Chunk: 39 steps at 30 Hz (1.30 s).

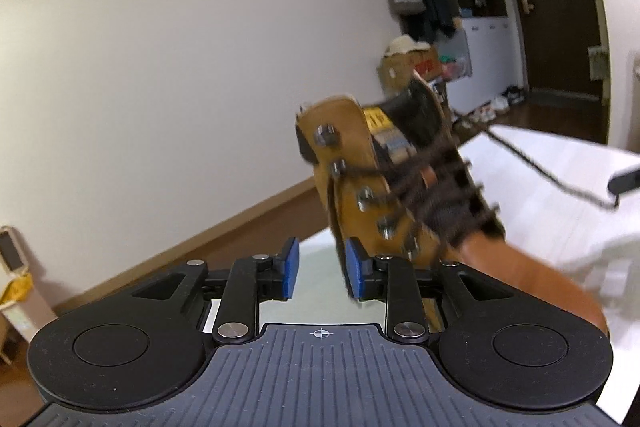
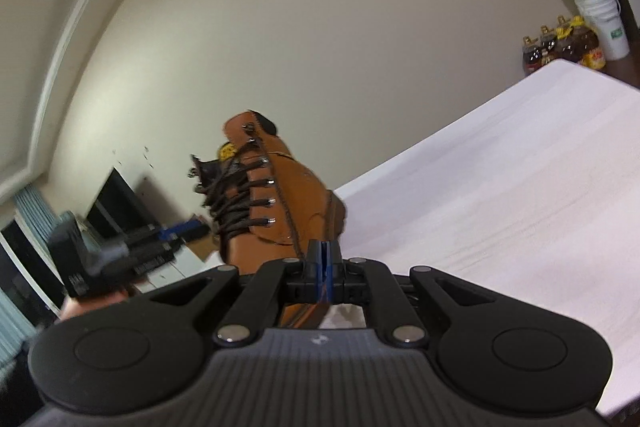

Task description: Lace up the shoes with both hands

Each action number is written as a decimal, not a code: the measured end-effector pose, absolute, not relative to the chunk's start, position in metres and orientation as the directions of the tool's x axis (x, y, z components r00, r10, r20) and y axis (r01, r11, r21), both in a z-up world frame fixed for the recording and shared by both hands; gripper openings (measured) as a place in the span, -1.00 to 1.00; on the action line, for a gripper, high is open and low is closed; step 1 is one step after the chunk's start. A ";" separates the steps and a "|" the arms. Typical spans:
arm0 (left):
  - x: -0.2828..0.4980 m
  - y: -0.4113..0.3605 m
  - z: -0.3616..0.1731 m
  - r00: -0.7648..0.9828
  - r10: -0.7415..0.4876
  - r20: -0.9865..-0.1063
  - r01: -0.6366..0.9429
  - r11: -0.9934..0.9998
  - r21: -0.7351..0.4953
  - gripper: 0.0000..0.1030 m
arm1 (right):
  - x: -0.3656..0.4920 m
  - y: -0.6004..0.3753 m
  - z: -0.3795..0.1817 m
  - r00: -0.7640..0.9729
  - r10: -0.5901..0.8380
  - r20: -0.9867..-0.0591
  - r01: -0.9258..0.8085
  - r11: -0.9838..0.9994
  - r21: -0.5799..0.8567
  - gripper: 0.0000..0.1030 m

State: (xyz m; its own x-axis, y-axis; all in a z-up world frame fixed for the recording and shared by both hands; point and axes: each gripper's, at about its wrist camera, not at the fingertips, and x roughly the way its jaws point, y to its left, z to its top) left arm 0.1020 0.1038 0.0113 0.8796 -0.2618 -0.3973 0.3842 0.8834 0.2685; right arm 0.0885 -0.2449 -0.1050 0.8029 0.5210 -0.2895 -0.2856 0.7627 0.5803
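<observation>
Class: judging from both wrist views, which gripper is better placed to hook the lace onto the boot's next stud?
Probably right gripper: shut on the dark brown lace beside the tan leather boot. Left gripper open, empty.

Left wrist view: fisheye mounted behind the left gripper, looking forward along its fingers and slightly down, tilted; close on the laced side of the tan boot, with a white table at right and a hallway with a dark door beyond. Right wrist view: fisheye behind the right gripper, facing the boot from its opposite side, close, toward a plain wall. Shared: boot, table, and each view catches the other gripper.
</observation>
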 end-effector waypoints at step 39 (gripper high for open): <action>0.107 0.135 -0.006 0.859 -0.361 -0.363 0.491 0.782 0.384 -0.97 | 0.195 -0.124 -0.052 0.842 0.335 -0.423 -0.426 0.894 -0.139 -0.96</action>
State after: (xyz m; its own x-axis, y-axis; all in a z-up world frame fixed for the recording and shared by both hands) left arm 0.1074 0.1353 -0.0057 0.8592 -0.3608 -0.3626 0.4906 0.7821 0.3842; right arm 0.1952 -0.1241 -0.0522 0.8420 0.3352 -0.4228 -0.4257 0.8941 -0.1390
